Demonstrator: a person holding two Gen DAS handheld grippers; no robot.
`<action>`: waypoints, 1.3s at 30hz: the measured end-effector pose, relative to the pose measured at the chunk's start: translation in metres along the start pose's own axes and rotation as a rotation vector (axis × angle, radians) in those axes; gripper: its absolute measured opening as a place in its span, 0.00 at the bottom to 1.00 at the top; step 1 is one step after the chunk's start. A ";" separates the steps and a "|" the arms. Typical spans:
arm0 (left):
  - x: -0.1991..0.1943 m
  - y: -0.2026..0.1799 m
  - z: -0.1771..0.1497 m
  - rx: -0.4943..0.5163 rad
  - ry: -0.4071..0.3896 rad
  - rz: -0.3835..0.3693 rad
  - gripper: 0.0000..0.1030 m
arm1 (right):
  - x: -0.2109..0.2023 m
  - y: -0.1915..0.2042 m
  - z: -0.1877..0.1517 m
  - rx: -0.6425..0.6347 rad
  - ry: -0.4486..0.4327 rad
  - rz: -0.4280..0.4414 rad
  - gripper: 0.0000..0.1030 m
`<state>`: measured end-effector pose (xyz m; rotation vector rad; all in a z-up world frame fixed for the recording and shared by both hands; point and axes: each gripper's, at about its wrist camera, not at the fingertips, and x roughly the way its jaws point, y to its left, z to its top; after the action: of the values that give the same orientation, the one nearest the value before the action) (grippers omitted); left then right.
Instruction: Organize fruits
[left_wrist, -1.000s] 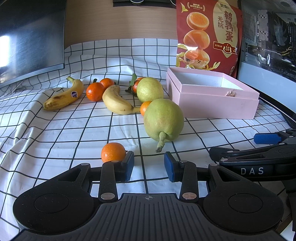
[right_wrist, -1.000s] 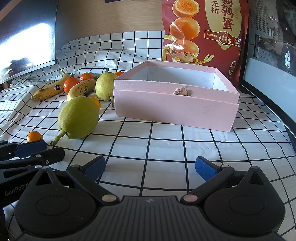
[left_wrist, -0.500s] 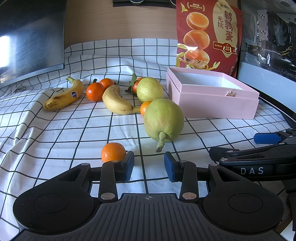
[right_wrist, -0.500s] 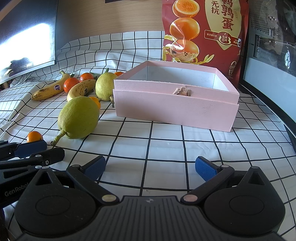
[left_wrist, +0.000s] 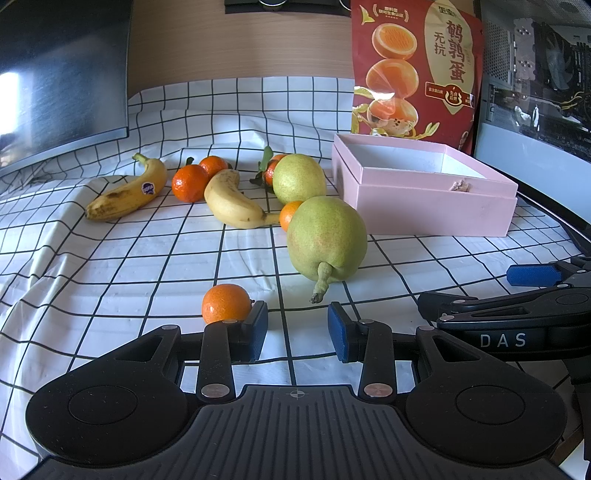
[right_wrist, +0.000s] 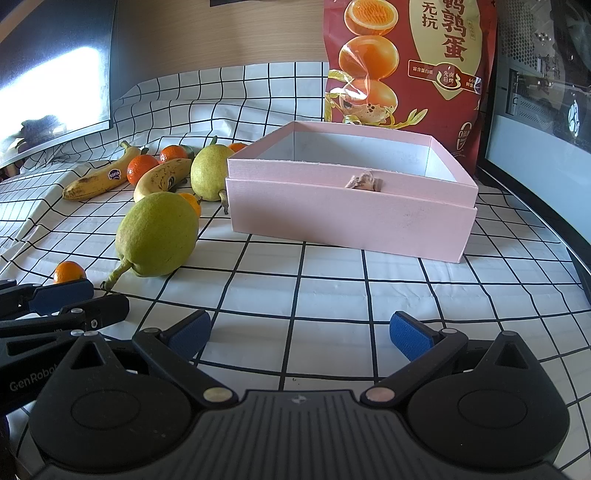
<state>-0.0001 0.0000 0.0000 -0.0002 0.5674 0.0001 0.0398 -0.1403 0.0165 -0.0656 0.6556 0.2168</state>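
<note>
Both jaws are held apart and empty — the left hand-held gripper (left_wrist: 297, 328) beside a small tangerine (left_wrist: 226, 303), the right hand-held gripper (right_wrist: 300, 332) before the pink box (right_wrist: 351, 214).

Background stuff: a white tablecloth (left_wrist: 110, 258) with a black grid covers the whole surface, wrinkled and bunched up toward the back where it rises against a wooden wall panel (left_wrist: 236, 40). Upper right of center there's a big red snack bag (left_wrist: 413, 66) standing upright, printed with egg pictures and Chinese text. A dark monitor screen (left_wrist: 59, 74) fills the upper left, catching a bright window reflection. At the far right edge sits what looks like a PC case (left_wrist: 535, 66) with a see-through side, fan visible inside.
</note>
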 end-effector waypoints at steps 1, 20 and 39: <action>0.000 0.000 0.000 0.000 0.000 0.000 0.39 | 0.000 0.000 0.000 0.000 0.000 0.000 1.00; 0.011 0.027 0.037 -0.046 0.242 -0.102 0.31 | 0.006 -0.001 0.017 -0.048 0.128 0.071 1.00; -0.017 0.064 0.058 -0.016 0.284 -0.124 0.31 | 0.008 0.001 0.023 -0.031 0.202 0.022 1.00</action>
<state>0.0168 0.0640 0.0575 -0.0517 0.8507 -0.1180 0.0597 -0.1352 0.0302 -0.1106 0.8544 0.2438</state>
